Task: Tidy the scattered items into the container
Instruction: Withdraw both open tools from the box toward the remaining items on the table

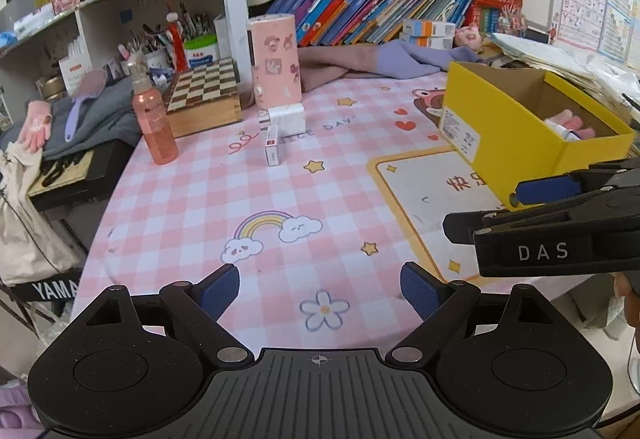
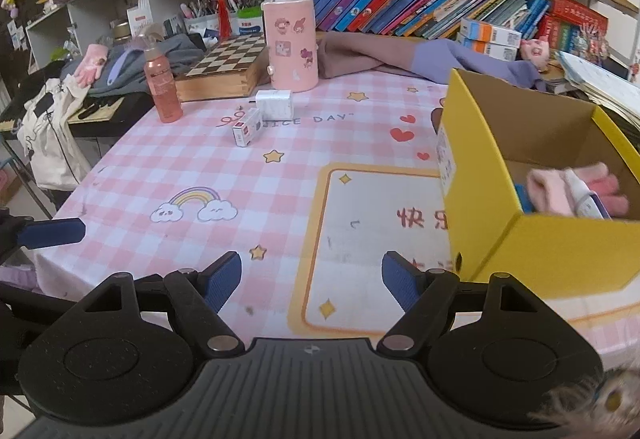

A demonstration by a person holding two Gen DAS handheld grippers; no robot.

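Observation:
A yellow cardboard box (image 1: 508, 127) (image 2: 520, 239) stands open on the right of the pink checked tablecloth (image 1: 208, 207); pink gloves (image 2: 572, 189) and a white tube lie inside it. Far back on the cloth lie a small white-and-red carton (image 1: 272, 150) (image 2: 247, 132) and a white charger plug (image 1: 286, 119) (image 2: 274, 104). A pink spray bottle (image 1: 154, 119) (image 2: 162, 85) stands at the left edge. My left gripper (image 1: 320, 291) is open over the near cloth, empty. My right gripper (image 2: 312, 281) is open and empty too, just left of the box; it also shows at the right of the left wrist view.
A tall pink sticker-covered cylinder (image 1: 276, 61) and a wooden chessboard box (image 1: 204, 95) stand behind the small items. Purple and mauve cloth (image 1: 380, 57) lies at the back. Shelves of books (image 1: 380, 11) and stacked papers (image 1: 560, 55) ring the table.

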